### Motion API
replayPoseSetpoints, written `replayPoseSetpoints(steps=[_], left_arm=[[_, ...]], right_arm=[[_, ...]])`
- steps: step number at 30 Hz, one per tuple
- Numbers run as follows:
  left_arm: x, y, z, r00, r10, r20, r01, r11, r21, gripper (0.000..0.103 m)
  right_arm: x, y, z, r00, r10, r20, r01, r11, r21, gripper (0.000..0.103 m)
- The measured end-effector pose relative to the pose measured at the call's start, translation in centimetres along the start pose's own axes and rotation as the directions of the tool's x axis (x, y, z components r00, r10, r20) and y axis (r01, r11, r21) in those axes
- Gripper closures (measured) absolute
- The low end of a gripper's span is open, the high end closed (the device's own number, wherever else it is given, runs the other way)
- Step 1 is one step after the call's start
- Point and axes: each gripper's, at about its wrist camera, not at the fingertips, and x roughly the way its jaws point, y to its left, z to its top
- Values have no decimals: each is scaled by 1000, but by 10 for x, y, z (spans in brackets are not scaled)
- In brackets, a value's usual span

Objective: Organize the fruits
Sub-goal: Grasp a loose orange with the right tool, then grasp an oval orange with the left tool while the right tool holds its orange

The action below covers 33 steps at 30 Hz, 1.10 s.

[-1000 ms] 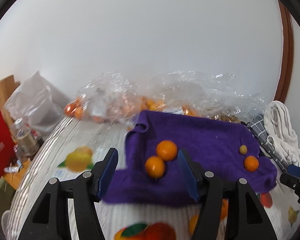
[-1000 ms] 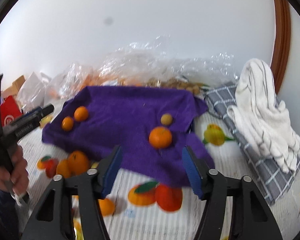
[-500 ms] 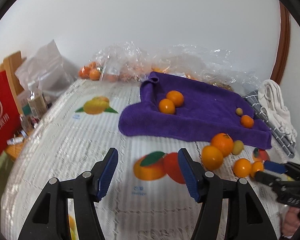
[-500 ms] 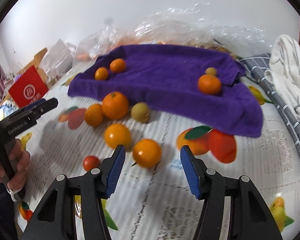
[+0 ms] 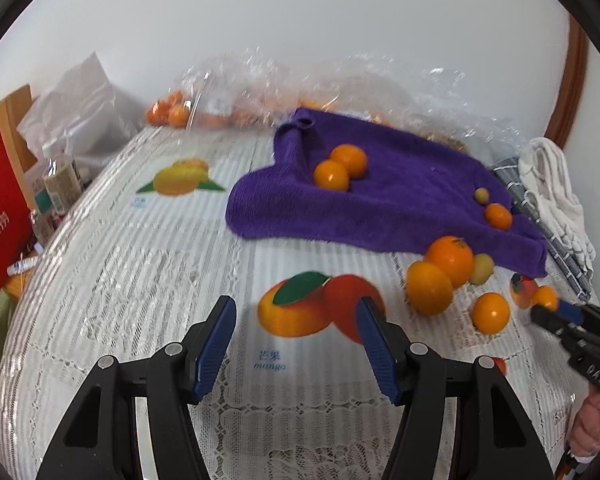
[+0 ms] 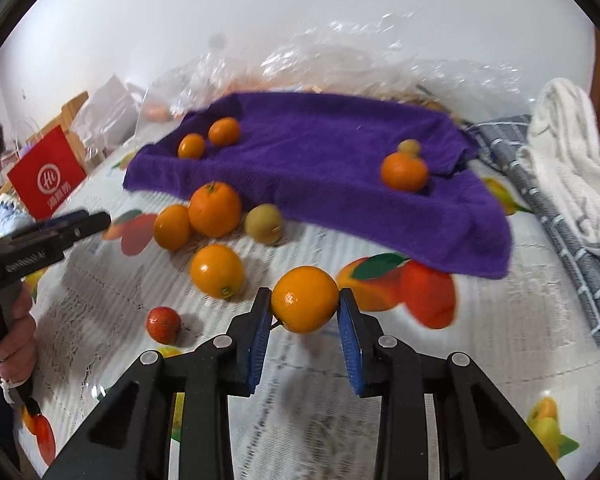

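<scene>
Round orange fruit (image 6: 304, 298) pinched between the blue pads of the right claw (image 6: 305, 312), low over the white lace-covered counter (image 6: 380, 420) with printed fruit pictures, just in front of the purple towel (image 6: 320, 168). Loose group near it on the counter: three more oranges (image 6: 216, 270), a yellow-green round fruit (image 6: 264, 224), a small red fruit (image 6: 163, 324). On the towel: two small oranges (image 6: 224, 131) at left, one orange (image 6: 404, 172) touching a small yellowish fruit (image 6: 409, 147) at right. Left claw (image 5: 296, 324) spread wide, holding nothing, above a printed mango. Clear plastic bags (image 5: 340, 84) behind the towel, grey checked cloth (image 6: 548, 216) and white towel (image 6: 572, 152) at right.
</scene>
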Motion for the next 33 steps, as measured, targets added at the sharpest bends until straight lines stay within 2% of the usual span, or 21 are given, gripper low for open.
replayPoseSetpoints(steps=[6, 10, 12, 16, 17, 22, 26, 28, 31, 32, 33], left_arm=[[6, 5, -3, 999, 11, -36, -12, 999, -30, 43], [0, 1, -4, 1000, -12, -15, 11, 1000, -9, 43], [-3, -4, -3, 1000, 4, -13, -4, 1000, 6, 43], [-6, -20, 2, 990, -134, -46, 132, 991, -32, 43], [-5, -26, 3, 987, -149, -54, 148, 989, -29, 43], [6, -59, 8, 987, -148, -68, 151, 988, 37, 43], [15, -71, 8, 988, -135, -72, 140, 988, 65, 44], [20, -73, 8, 985, -152, -80, 157, 986, 57, 47], [27, -77, 8, 981, -165, -99, 171, 984, 52, 57], [30, -79, 7, 982, -160, -102, 167, 984, 57, 67], [32, -79, 6, 982, -154, -107, 161, 985, 65, 71]], right_arm=[[-10, -27, -3, 1000, -14, 15, 13, 999, 39, 70], [-13, -35, -5, 999, -21, 33, 19, 999, 42, 70], [-14, -39, -6, 999, -16, 36, 14, 999, 51, 70], [-11, -46, -9, 999, -9, 42, 6, 997, 75, 70], [-9, -47, -9, 999, -11, 32, 8, 997, 79, 70], [-7, -48, -11, 1000, -2, 29, -1, 996, 89, 70], [-5, -48, -12, 1000, -11, 22, 9, 996, 92, 70], [-4, -46, -12, 1000, -13, 17, 12, 997, 81, 70], [-1, -44, -12, 1000, -8, 6, 7, 997, 75, 70], [0, -44, -12, 1000, -7, 2, 7, 997, 74, 70], [1, -44, -12, 1000, -7, 0, 7, 997, 73, 70]])
